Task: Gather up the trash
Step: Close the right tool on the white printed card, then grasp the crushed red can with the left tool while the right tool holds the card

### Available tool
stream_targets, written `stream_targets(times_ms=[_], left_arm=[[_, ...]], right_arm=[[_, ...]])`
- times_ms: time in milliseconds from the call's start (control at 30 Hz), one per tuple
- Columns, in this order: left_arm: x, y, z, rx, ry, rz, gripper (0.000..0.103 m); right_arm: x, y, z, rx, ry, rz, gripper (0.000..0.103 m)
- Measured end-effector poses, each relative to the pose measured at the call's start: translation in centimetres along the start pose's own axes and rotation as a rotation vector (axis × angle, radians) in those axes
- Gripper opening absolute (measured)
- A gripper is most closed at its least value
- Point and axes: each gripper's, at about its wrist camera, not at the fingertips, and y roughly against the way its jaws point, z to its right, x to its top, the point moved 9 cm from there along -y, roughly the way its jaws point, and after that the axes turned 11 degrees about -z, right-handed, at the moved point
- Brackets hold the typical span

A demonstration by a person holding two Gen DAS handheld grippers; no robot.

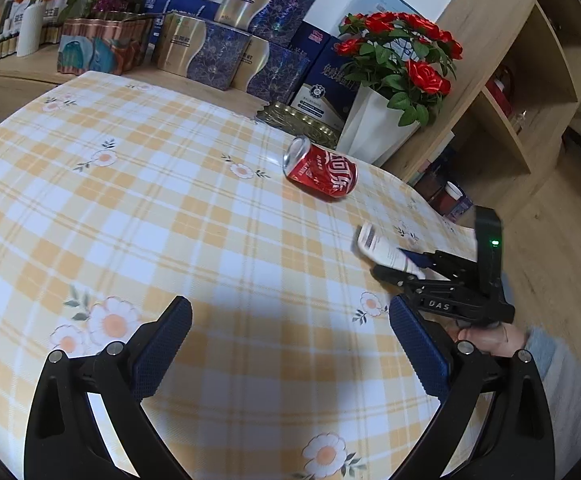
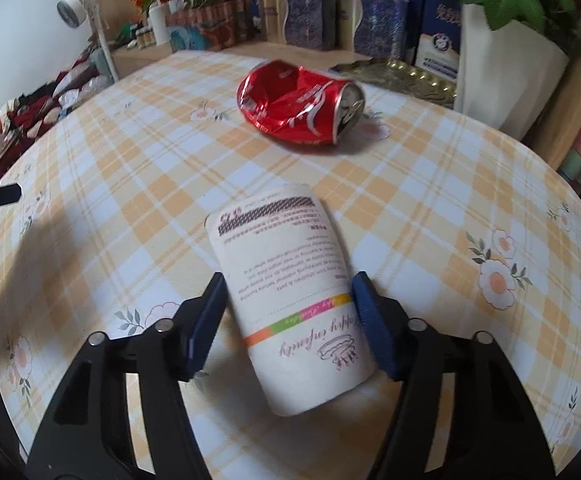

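Observation:
A white paper cup (image 2: 294, 300) with printed text lies between the fingers of my right gripper (image 2: 288, 292), which is shut on it just above the checked tablecloth (image 2: 430, 208). The cup (image 1: 382, 250) and the right gripper (image 1: 400, 262) also show in the left wrist view, at the table's right edge. A crushed red cola can (image 2: 300, 106) lies on its side beyond the cup; in the left wrist view the can (image 1: 322, 172) is far ahead. My left gripper (image 1: 290, 344) is open and empty over the tablecloth (image 1: 170, 220).
A white pot of red roses (image 1: 382, 120) and a gold tray (image 1: 302, 120) stand right behind the can. Blue and gold gift boxes (image 1: 218, 56) and plants line the wooden counter at the back. A wooden shelf unit (image 1: 530, 80) stands to the right.

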Motion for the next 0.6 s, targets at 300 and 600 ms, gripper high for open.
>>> stream_targets(times_ms=[300,600], left_arm=[[3.5,-3.6,2.5,-0.027,-0.054,-0.027,0.094],[13.1,-11.1,3.3,0.067,-0.135,-0.007,0.062]], right_arm=[[-0.2,4.7,6.3,-0.037,-0.309,0.252,0.06],[-0.6,5.2,8.3,-0.014,-0.406,0.301,0.06]])
